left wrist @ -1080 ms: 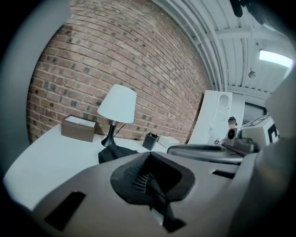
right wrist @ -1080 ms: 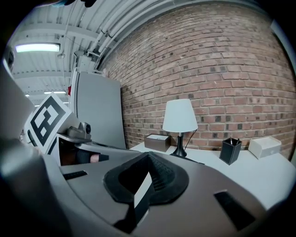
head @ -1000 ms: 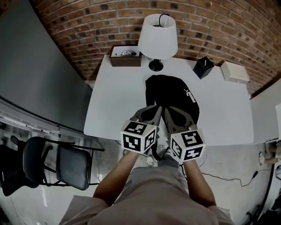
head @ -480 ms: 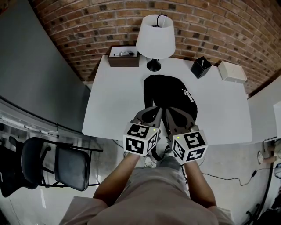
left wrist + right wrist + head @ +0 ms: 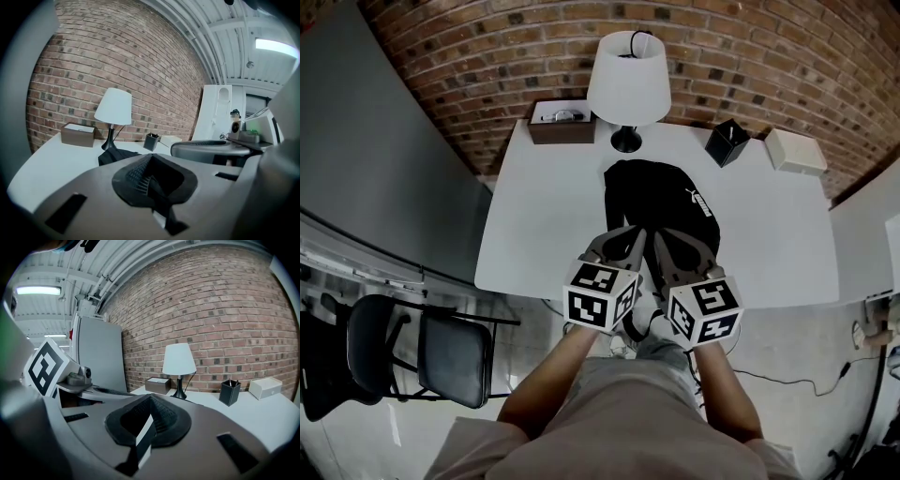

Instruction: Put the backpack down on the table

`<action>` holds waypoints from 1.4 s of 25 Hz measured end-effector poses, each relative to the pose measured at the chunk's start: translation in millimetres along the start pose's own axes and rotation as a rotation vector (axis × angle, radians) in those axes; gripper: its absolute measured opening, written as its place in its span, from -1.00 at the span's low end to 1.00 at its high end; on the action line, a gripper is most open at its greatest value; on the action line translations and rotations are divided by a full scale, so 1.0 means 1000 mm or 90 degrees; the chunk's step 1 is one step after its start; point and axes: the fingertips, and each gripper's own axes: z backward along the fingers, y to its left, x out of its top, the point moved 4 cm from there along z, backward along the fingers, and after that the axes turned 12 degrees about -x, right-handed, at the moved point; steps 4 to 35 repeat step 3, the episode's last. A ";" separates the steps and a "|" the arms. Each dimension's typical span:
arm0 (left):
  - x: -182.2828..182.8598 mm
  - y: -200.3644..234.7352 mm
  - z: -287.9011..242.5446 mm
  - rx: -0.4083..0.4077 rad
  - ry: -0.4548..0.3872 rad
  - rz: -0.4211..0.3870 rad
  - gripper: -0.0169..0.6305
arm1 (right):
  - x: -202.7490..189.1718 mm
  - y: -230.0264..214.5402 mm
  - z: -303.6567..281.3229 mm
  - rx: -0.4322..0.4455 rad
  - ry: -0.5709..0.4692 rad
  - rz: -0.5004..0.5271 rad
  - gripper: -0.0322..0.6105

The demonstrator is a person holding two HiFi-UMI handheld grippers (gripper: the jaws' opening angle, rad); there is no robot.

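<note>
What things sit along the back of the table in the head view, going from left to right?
brown box → lamp → black pen holder → white box

Matt black cloth backpack point(image 5: 661, 211); smooth matt white table point(image 5: 544, 216); rough red brick wall point(image 5: 469, 66); matt white lampshade point(image 5: 627, 67).

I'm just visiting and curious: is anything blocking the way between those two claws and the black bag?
Nothing visible does. The backpack lies on the table right ahead of the left gripper and the right gripper, both shut and empty. The lamp stands beyond it.
</note>
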 end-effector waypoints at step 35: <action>-0.002 -0.003 -0.004 -0.001 0.003 0.003 -0.93 | -0.002 -0.005 0.002 -0.001 0.003 -0.001 -0.90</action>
